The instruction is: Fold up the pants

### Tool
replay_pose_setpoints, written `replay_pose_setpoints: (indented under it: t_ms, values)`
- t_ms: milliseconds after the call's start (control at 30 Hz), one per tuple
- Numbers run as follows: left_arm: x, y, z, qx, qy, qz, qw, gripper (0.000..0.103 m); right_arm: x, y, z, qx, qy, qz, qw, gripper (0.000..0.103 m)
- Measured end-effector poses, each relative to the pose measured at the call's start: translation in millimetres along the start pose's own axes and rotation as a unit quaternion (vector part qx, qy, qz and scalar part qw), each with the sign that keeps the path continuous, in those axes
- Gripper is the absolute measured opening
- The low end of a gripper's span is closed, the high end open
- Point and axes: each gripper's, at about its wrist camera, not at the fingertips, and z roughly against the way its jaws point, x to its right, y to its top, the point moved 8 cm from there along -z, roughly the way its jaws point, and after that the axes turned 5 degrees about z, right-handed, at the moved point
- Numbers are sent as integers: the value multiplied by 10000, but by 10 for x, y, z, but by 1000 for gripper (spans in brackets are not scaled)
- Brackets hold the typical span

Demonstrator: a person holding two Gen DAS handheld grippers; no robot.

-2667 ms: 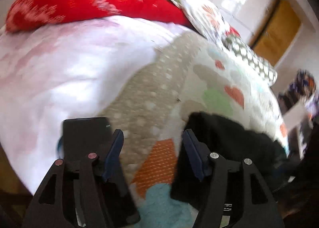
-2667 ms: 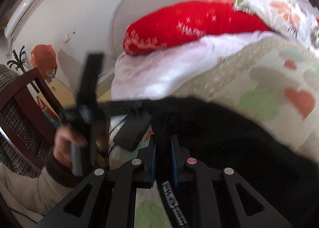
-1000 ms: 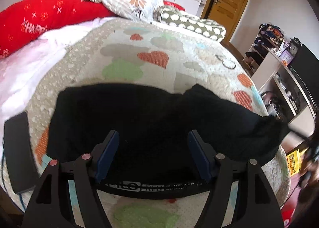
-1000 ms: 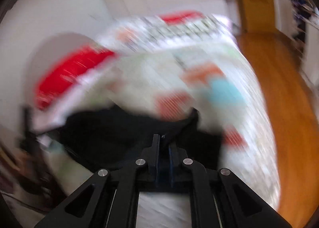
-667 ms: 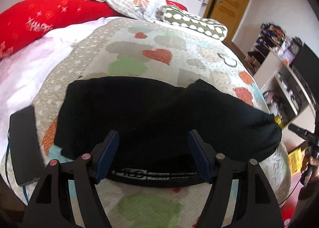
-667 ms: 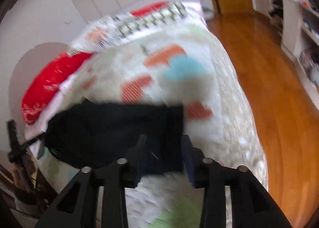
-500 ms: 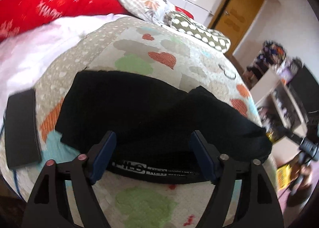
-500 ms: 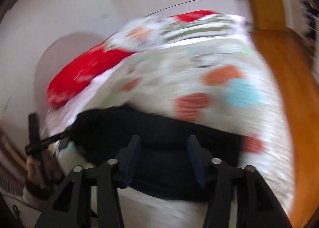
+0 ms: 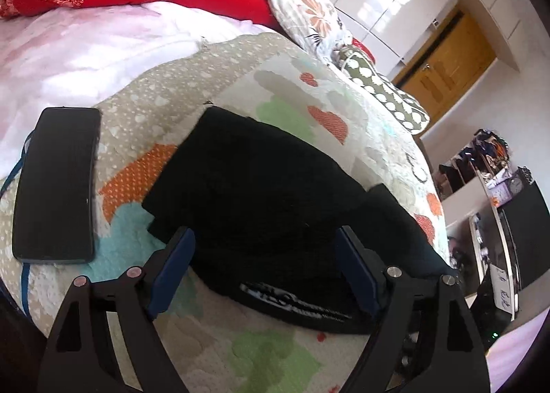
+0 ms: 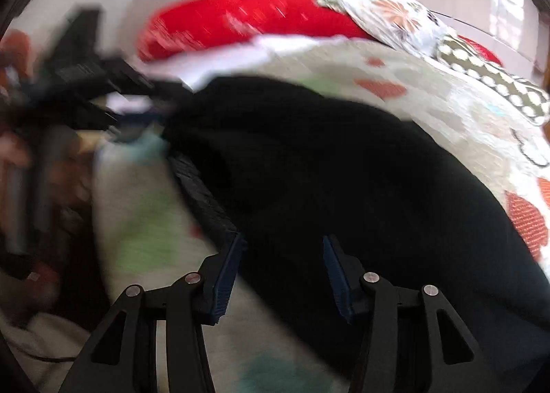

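The pants (image 9: 271, 193) lie as a black, already doubled bundle on the quilt (image 9: 213, 77), straight ahead of the left gripper (image 9: 264, 266) and filling the space between its fingers, with the printed waistband (image 9: 295, 303) nearest that gripper and turned toward it. The left gripper stands wide open, holding nothing; the right gripper (image 10: 282, 269) is also parted, hovering over the cloth with the waistband edge just to its left, though that view is blurred. Judging from this, the risk is a shallow bite: black layers on black hide their edges, so either gripper could pinch only the top layer and pull the fold open instead of carrying it over. A second risk is the phone (image 9: 55, 183) lying on the quilt to the left of the left gripper, near the bundle's corner, its cable (image 9: 24, 283) trailing off the bed; a sweep that way could snag it or drag it off
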Motion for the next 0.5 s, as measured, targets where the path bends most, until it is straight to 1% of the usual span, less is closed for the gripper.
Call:
replay_pose_setpoints:
  t_ms: [33,67,100,133,167,233,300,367,433,500]
  values:
    - [-25,18,-45,-8,65,18,10000,84,46,0,-31,35,42,-178,9998,22]
    - [-44,28,-77,-44,120,35,9999,84,114,24,-32,116,239,-515,9983,6]
    - [-48,35,-85,-66,128,38,9999,84,170,31,1,132,438,-779,9959,3]
    - [-40,46,-72,-64,92,29,9999,84,202,16,71,160,625,-917,9937,3]
    - [-31,59,-39,-26,43,2,10000,84,184,34,175,230,758,-901,9928,3]
    - [-37,77,40,56,12,-39,10000,84,82,6,359,222,778,-597,9949,3]
    - [-54,90,76,126,50,-42,9999,84,-2,-63,418,119,874,-386,9954,3]
    - [-52,85,39,136,112,-71,9998,84,10,-224,315,-108,869,-512,9948,3]
    - [-33,53,-16,36,179,-125,9998,84,84,-323,175,-133,874,-787,9930,3]
    - [20,30,-8,18,172,-268,9995,84,112,-303,207,-126,1137,-1082,9875,13]
